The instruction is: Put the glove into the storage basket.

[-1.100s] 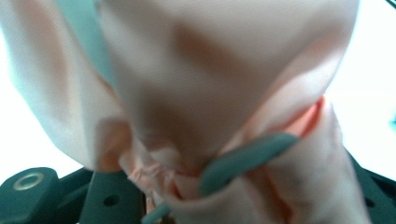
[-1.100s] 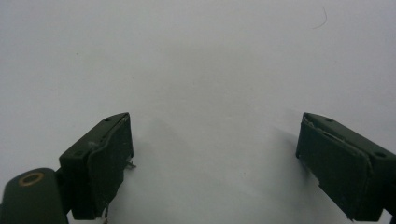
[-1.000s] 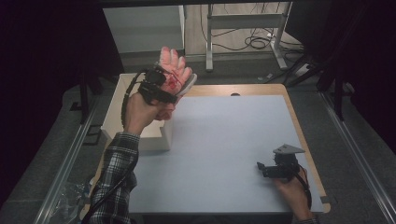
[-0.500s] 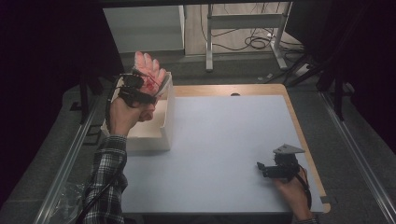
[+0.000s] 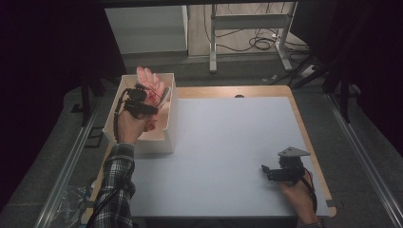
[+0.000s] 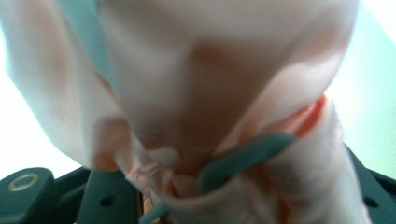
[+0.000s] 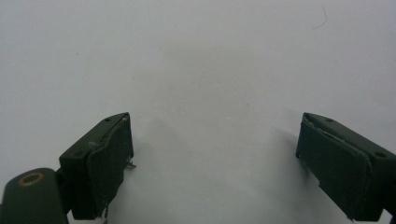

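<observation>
The left gripper (image 5: 148, 97) is clamped on a pink glove (image 5: 151, 85), whose fingers stick up past the jaws over the open white box (image 5: 167, 124). The left forearm, in a plaid sleeve (image 5: 114, 185), reaches forward with the wrist bent upward. The right gripper (image 5: 267, 171) rests low on the white table (image 5: 223, 142), its jaws spread wide with nothing between them.

Dark room; grey floor (image 5: 380, 156), metal stand (image 5: 247, 33), loose cables (image 5: 263, 43).
</observation>
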